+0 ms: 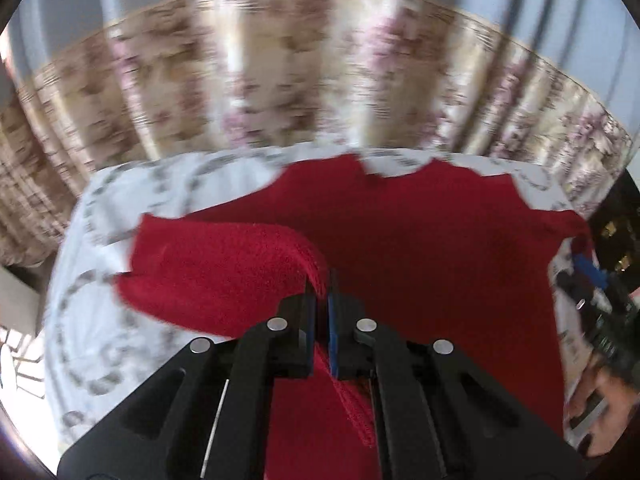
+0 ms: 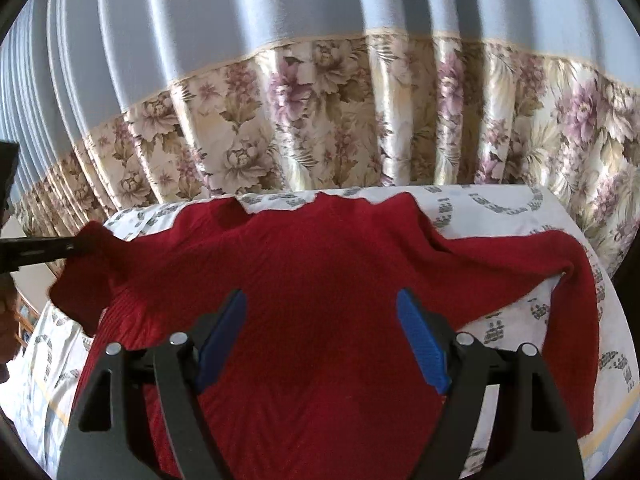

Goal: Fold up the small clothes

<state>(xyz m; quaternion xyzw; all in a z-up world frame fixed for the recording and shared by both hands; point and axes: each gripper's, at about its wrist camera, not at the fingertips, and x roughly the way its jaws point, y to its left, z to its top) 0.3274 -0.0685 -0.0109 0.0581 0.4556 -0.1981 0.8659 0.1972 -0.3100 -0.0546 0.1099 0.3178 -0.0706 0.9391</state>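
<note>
A red knitted sweater (image 2: 320, 280) lies spread on a white patterned bedsheet (image 2: 500, 208). My left gripper (image 1: 322, 296) is shut on the sweater's left sleeve (image 1: 224, 264) and holds it lifted and folded over above the sweater body (image 1: 420, 248). In the right wrist view that gripper (image 2: 36, 254) shows at the far left, pinching the raised sleeve (image 2: 88, 268). My right gripper (image 2: 320, 340) is open and empty, hovering over the middle of the sweater body. The right sleeve (image 2: 568, 300) lies stretched out to the right and bends down along the sheet.
A floral curtain (image 2: 360, 120) with a pale blue upper part hangs right behind the bed. The right gripper and the hand holding it (image 1: 600, 320) show at the right edge of the left wrist view. The left wrist view is motion-blurred.
</note>
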